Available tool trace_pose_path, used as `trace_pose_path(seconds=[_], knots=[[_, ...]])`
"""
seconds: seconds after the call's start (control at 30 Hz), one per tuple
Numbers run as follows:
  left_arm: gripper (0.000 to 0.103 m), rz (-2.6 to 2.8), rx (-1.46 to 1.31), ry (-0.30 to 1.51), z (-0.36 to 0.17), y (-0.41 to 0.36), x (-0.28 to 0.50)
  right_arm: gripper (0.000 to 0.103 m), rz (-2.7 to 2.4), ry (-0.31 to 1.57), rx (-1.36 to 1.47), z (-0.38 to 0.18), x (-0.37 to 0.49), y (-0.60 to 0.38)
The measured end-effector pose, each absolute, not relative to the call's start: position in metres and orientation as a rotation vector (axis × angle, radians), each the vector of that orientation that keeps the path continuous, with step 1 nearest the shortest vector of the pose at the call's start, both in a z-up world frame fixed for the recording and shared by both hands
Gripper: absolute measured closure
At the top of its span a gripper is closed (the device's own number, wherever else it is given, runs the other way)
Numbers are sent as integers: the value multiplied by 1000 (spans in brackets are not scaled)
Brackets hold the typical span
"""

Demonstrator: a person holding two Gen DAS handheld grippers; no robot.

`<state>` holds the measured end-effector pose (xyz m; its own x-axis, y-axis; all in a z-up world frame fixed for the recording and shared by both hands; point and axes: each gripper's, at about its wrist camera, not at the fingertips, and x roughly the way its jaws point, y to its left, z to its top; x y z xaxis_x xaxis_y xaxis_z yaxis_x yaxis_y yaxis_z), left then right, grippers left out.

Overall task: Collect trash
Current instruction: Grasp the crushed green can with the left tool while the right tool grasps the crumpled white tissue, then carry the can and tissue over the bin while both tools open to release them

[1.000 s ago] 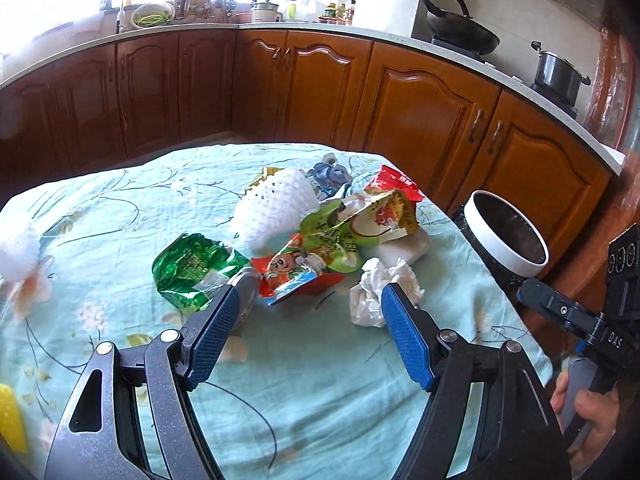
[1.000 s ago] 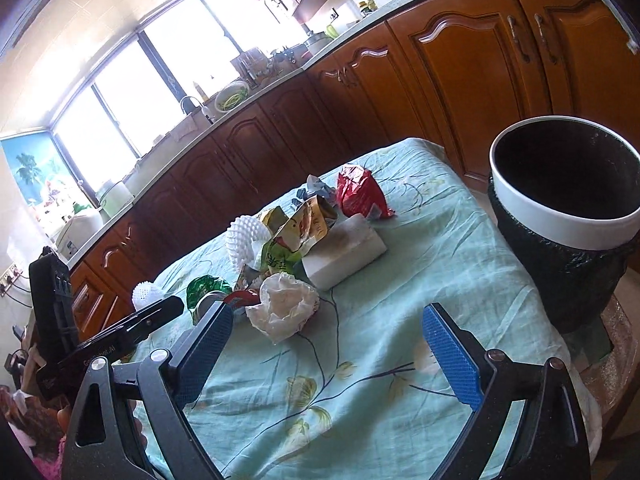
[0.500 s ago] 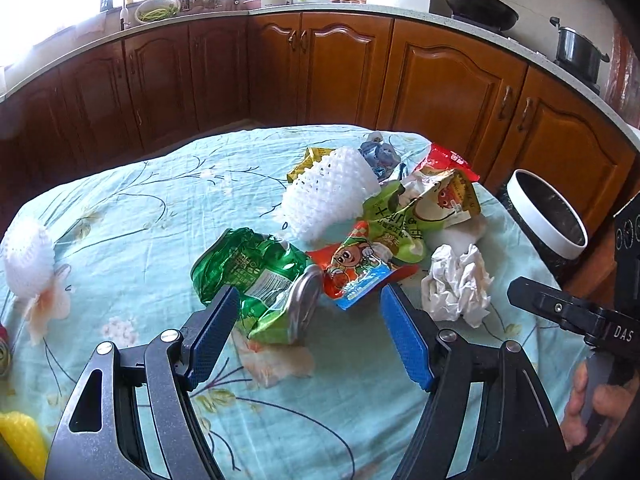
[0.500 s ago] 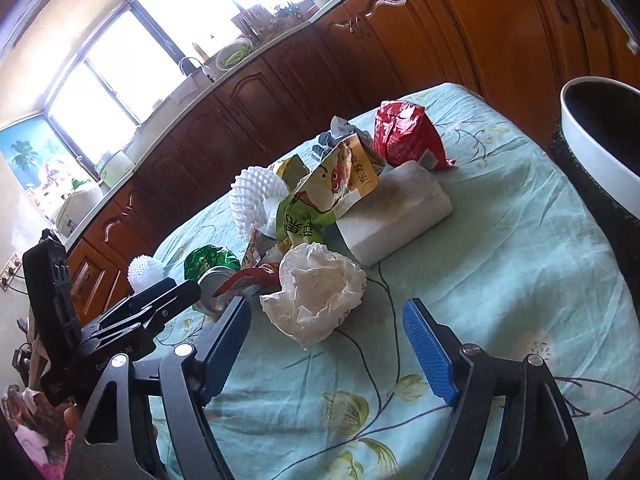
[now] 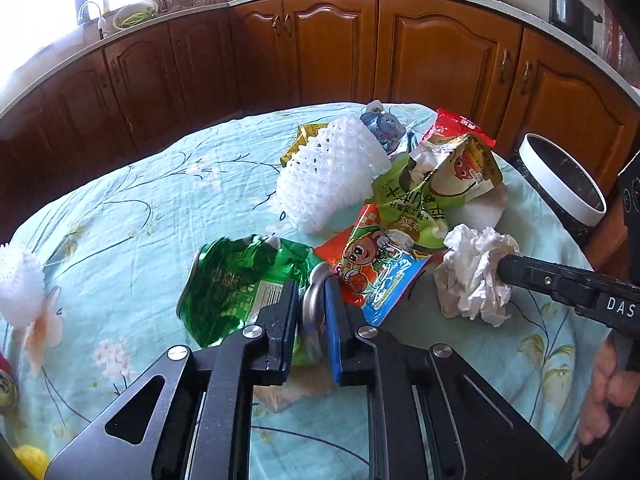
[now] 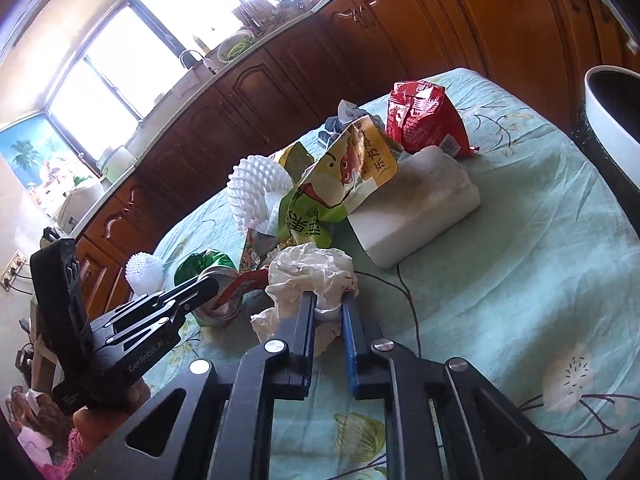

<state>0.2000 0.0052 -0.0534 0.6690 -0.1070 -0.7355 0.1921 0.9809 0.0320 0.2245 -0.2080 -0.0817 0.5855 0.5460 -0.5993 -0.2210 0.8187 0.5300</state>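
Note:
A pile of trash lies on the table with the pale green flowered cloth (image 5: 132,200). My left gripper (image 5: 312,292) is shut on the silver rim of a crushed green can (image 5: 236,280), which still rests on the cloth. My right gripper (image 6: 328,300) is shut on a crumpled white tissue (image 6: 312,268), also seen in the left wrist view (image 5: 472,272). Behind them lie a white foam fruit net (image 5: 328,172), a cartoon snack wrapper (image 5: 372,260), a green and yellow pouch (image 5: 432,192) and a red bag (image 6: 424,116). The trash bin (image 5: 560,176) with a white rim stands off the table's right edge.
A white tissue pack (image 6: 416,208) lies under the pouch. A second foam net (image 5: 18,284) sits at the table's left edge. Wooden kitchen cabinets (image 5: 320,52) line the back. The bin also shows in the right wrist view (image 6: 612,120).
Both grippers were open and have moved forward. The left one closed on the green can's rim and the right one closed on the crumpled tissue.

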Motion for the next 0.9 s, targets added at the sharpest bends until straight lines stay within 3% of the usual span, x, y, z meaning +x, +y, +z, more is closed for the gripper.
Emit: trace_pose_path(seconds=[0.37, 0.9], knots=[[96, -200, 31, 727, -5, 7, 164, 91, 458, 733, 440, -52, 197, -240], [96, -455, 75, 673, 25, -101, 148, 91, 262, 625, 481, -32, 163, -340]])
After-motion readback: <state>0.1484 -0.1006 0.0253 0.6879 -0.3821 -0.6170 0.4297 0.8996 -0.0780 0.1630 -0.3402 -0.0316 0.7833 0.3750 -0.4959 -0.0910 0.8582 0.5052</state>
